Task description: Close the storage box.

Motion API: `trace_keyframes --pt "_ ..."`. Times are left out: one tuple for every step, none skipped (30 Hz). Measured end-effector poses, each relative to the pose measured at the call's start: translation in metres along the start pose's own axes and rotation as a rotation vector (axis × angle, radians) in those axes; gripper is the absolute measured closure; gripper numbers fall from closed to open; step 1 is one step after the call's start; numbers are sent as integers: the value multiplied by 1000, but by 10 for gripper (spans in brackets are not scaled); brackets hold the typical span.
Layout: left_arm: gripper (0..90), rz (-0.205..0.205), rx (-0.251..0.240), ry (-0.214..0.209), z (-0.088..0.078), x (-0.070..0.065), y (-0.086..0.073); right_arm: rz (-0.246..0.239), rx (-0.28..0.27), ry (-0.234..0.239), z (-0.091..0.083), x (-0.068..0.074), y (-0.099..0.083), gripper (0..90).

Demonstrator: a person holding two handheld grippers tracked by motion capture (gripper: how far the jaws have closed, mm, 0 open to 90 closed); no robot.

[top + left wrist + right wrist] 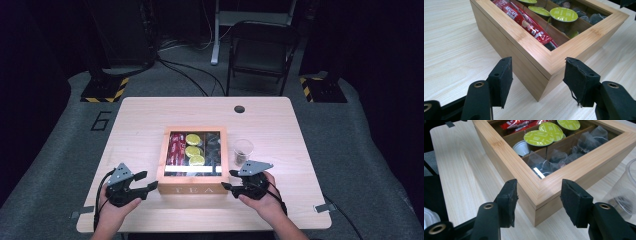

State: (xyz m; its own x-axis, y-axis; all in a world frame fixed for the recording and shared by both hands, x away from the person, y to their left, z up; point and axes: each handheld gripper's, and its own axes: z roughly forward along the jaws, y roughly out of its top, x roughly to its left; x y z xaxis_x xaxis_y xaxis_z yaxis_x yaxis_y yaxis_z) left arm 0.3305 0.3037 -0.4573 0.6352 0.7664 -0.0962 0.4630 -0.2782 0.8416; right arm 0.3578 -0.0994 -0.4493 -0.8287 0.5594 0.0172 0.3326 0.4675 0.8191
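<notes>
A bamboo tea box [192, 190] marked TEA stands in the middle of the table, its framed lid down. Inside I see red Nescafe sticks [529, 23], green-topped capsules [538, 138] and dark tea bags [554, 157]. My left gripper [147, 181] is at the box's near left corner. In the left gripper view its jaws [537, 80] stand open on either side of that corner, pads clear of the wood. My right gripper [228, 179] is at the near right corner, its jaws [539, 201] likewise open around the corner without touching.
A clear plastic cup [243, 151] with something dark at its bottom stands just right of the box, close to the right gripper. A cable hole [239, 108] lies near the table's far edge. A folding chair [260, 52] stands beyond the table.
</notes>
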Motion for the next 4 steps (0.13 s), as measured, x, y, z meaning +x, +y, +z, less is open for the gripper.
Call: trace_keyframes --pt "399 5 2 -4 0 0 0 3 7 -2 1 0 -1 463" --pt "398 12 4 -5 1 -1 0 0 5 4 2 0 -1 460" --pt "398 31 16 -6 0 -1 1 -7 8 6 3 0 -2 450" --pt "397 31 16 -6 0 -1 1 -12 16 9 4 0 -3 442"
